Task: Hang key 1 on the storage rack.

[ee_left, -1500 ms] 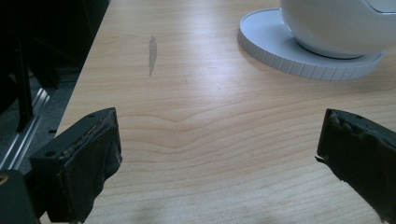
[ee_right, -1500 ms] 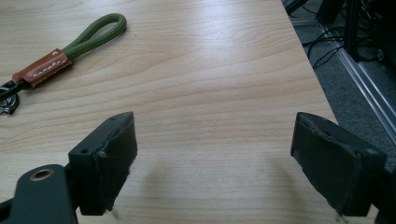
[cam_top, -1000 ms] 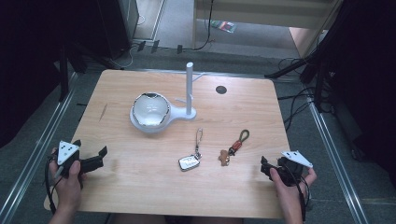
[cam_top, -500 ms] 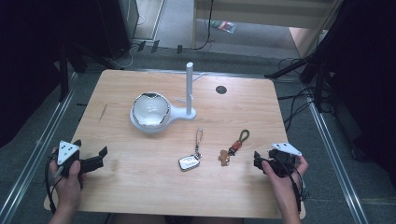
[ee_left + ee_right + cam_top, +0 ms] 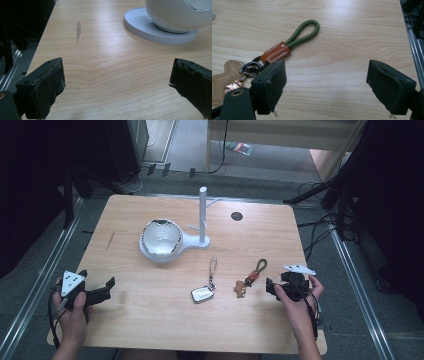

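The right claw stood open and empty, with the keyring lying on the table just past its left jaw; a clean pick would have called for centring the jaws on the brown tab before closing. The left claw gaped empty, well short of the bowl. The keyring's leather charm was cut off at the right gripper view's left edge.

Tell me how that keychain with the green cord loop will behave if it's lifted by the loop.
The green cord loop looks soft, so it would probably flex. The leather charm hangs from metal rings, so it would likely dangle and swing. It all looks small and probably light.
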Available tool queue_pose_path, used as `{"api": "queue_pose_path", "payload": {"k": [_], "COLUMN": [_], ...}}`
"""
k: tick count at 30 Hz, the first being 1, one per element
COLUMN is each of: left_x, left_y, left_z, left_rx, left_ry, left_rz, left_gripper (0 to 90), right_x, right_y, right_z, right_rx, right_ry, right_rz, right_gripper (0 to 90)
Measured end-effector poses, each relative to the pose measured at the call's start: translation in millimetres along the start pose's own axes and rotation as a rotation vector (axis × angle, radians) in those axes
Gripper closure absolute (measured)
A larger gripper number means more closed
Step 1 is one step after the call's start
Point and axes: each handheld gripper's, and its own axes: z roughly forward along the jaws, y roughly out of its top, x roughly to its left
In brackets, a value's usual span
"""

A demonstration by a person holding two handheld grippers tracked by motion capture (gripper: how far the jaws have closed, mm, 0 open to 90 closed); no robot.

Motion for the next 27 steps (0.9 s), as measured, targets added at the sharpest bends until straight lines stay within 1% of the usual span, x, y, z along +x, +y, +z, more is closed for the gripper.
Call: {"api": "queue_pose_path", "payload": {"k": [5, 7, 8, 9, 11, 14, 15, 16, 19, 21, 22, 23, 24, 27], "left_x": [0.0, 0.1, 0.1, 0.3, 0.3, 0.1, 0.1, -0.3, -0.4, -0.4, -0.5, -0.5, -0.5, -0.5], "left_y": [0.0, 0.0, 0.0, 0.1, 0.1, 0.2, 0.2, 0.2, 0.3, 0.3, 0.4, 0.4, 0.4, 0.5], "left_z": [0.1, 0.0, 0.0, 0.0, 0.1, 0.3, 0.3, 0.4, 0.5, 0.6, 0.6, 0.6, 0.7, 0.9], "left_rx": [0.000, 0.000, 0.000, 0.002, 0.003, 0.004, 0.004, 0.003, 0.005, 0.005, 0.007, 0.007, 0.008, 0.009], "left_ry": [0.000, 0.000, 0.000, -0.001, -0.001, -0.005, -0.005, -0.003, -0.004, -0.003, -0.003, -0.003, -0.003, -0.004], "left_rz": [-0.002, -0.001, -0.001, -0.002, -0.002, -0.002, -0.002, 0.001, 0.002, 0.002, 0.003, 0.003, 0.004, 0.004], "left_gripper": [0.2, 0.2, 0.2, 0.2, 0.2, 0.1, 0.2, 0.1, 0.2, 0.2, 0.2, 0.1, 0.2, 0.2], "right_x": [4.4, 6.8, 6.8, 9.2, 11.1, 13.4, 13.4, 14.9, 17.3, 19.0, 20.5, 20.5, 22.7, 25.5], "right_y": [7.4, 10.5, 10.5, 14.3, 18.1, 23.5, 23.5, 27.0, 32.7, 36.1, 37.6, 37.6, 40.6, 44.8], "right_z": [4.3, 6.1, 6.1, 7.2, 8.2, 10.5, 10.5, 12.3, 14.5, 16.8, 17.6, 17.6, 20.0, 23.6], "right_rx": [0.033, 0.048, 0.048, 0.061, 0.073, 0.097, 0.097, 0.113, 0.138, 0.156, 0.167, 0.167, 0.191, 0.227], "right_ry": [0.000, 0.000, 0.000, 0.002, 0.007, 0.011, 0.011, 0.018, 0.032, 0.040, 0.039, 0.039, 0.041, 0.037], "right_rz": [-0.007, -0.023, -0.023, -0.033, -0.031, -0.043, -0.043, -0.051, -0.043, -0.053, -0.054, -0.054, -0.062, -0.065], "right_gripper": [16.3, 16.3, 16.3, 16.2, 16.2, 16.3, 16.3, 17.0, 17.7, 18.3, 18.8, 18.8, 19.0, 19.8]}}
